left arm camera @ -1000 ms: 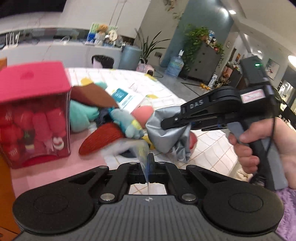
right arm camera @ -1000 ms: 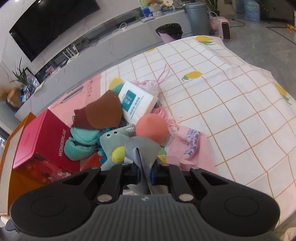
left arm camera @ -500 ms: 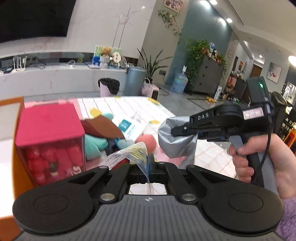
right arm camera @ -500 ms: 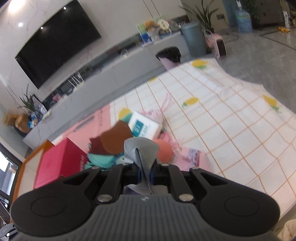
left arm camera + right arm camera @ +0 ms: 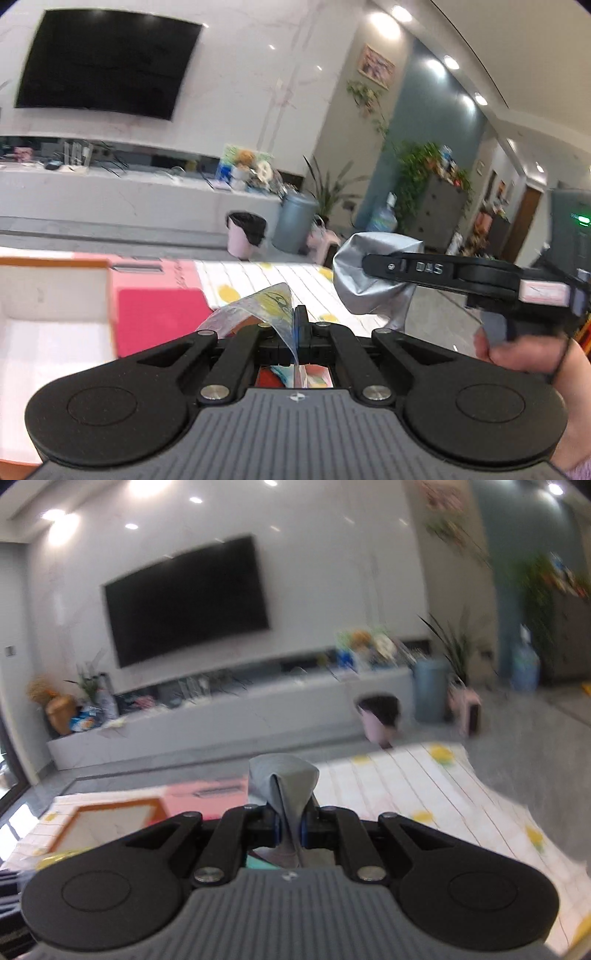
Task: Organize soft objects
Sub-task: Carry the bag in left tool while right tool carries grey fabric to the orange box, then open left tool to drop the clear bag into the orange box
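An open box with an orange rim sits far left, a red box beside it, then the checked cloth running to the table's far edge. The left gripper pinches a clear film. The right gripper, marked "DAS", clamps one grey cloth, held clear above the table.

A home living room: a large dark television hangs on a pale marble wall above a long low console, with houseplants, a framed picture, recessed ceiling lights and waste bins nearby.
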The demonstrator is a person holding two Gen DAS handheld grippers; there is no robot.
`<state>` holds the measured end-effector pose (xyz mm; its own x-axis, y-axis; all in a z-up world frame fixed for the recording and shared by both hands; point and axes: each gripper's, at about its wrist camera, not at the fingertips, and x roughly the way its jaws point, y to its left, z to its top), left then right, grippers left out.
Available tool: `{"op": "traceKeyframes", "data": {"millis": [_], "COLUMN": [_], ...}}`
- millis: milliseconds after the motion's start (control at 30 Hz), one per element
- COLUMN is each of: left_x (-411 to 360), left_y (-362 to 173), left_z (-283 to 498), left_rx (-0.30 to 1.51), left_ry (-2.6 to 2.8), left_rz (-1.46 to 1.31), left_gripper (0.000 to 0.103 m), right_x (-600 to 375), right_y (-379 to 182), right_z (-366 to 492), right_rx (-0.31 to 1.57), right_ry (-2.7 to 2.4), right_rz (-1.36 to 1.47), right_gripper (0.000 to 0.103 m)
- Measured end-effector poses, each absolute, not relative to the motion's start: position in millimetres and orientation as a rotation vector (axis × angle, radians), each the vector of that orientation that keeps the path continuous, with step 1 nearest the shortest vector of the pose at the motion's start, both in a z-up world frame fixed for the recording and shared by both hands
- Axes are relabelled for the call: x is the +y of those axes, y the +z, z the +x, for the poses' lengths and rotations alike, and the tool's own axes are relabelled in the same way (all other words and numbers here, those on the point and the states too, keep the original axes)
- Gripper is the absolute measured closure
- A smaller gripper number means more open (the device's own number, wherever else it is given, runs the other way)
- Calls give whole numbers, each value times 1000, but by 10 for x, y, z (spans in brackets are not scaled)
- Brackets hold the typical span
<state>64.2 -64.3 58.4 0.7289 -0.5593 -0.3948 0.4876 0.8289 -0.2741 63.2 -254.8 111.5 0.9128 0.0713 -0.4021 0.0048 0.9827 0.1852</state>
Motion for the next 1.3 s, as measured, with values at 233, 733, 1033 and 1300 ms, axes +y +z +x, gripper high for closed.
{"op": "traceKeyframes", "data": {"millis": [233,733,1033,1300], "left_x": [-302,599,933,780], "left_y": [831,750,332,19], "left_z": [604,926,1122,1275], "left_rx": [379,503,768,877], "left_ry": [-421,-56,-83,-46], "left_rz": [-130,-230,-205,-71], "left_gripper": [103,103,103,102], "right_x": [-1835,-742,-586,-656], "right_y": [1478,1142,463,297], "right_z": [564,658,914,1026], "right_rx": [338,423,606,613], "right_ry": [210,565,566,553], "right_rz": [138,192,200,215], "right_gripper": [96,95,95,95]}}
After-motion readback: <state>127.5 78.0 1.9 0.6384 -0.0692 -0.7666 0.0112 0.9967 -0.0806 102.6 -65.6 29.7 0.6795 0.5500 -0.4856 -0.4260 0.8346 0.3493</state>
